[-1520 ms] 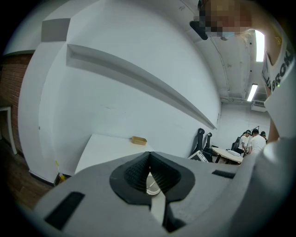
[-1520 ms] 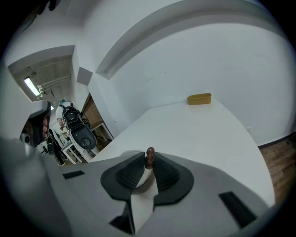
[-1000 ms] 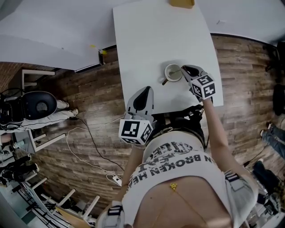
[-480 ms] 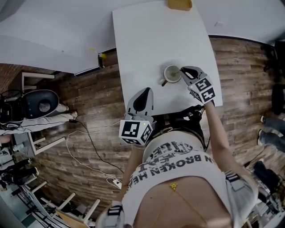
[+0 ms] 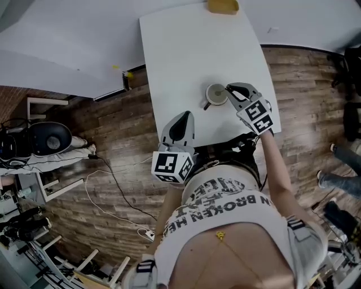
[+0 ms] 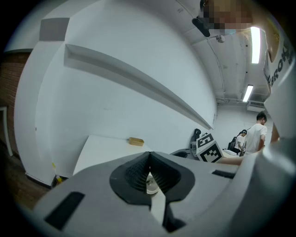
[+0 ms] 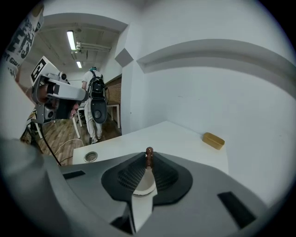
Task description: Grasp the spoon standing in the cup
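Where right tool [image 7: 148, 163] clamps, spoon [image 7: 149, 153] (only its tip).

My right tongs [image 5: 229, 90] are grey, their marker cube [image 5: 256, 114] black-and-white. The wooden spoon handle [image 7: 149, 156] is dark brown, the surface [image 5: 186, 56] white, the small block [image 5: 221, 6] mustard-yellow.

A white tabletop [image 5: 186, 51] runs down from the top middle of the head view. A small yellow-tan block [image 5: 221, 6] lies at its far end, on the top edge of the frame. Wood-plank floor [image 5: 113, 124] lies around it. At lower left a thin cable [image 5: 117, 183] runs towards a white power strip [image 5: 148, 232]. A black round seat [image 5: 45, 138] stands at the left edge. At the upper left of the right gripper view, a person with a backpack [image 7: 96, 104] stands below ceiling strip lights [image 7: 70, 40].
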Motion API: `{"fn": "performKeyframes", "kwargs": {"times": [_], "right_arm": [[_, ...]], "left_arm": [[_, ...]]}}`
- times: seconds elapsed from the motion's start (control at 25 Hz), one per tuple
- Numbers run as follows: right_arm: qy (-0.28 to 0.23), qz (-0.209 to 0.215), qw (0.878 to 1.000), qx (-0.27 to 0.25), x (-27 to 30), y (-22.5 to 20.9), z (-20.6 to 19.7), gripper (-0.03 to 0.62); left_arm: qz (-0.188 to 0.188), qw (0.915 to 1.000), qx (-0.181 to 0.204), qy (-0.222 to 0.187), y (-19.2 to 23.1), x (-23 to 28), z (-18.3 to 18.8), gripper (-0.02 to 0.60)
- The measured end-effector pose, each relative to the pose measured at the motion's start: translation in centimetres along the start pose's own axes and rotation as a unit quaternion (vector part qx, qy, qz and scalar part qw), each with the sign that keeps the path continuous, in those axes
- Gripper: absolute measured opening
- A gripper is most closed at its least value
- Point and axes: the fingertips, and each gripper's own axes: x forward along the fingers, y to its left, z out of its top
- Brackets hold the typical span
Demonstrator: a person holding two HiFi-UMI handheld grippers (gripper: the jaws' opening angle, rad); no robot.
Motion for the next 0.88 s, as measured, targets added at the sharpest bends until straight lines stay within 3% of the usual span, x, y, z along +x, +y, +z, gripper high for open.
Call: {"fn": "performKeyframes", "kwargs": {"times": [0.88], "right_arm": [[-0.048, -0.025, 0.998, -0.012, -3.7, -0.9, 6.4, 0.041]], "left_arm": [[-0.02, 0.9998, 0.003, 0.004, 0.2, 0.8, 0.1, -0.002]]}}
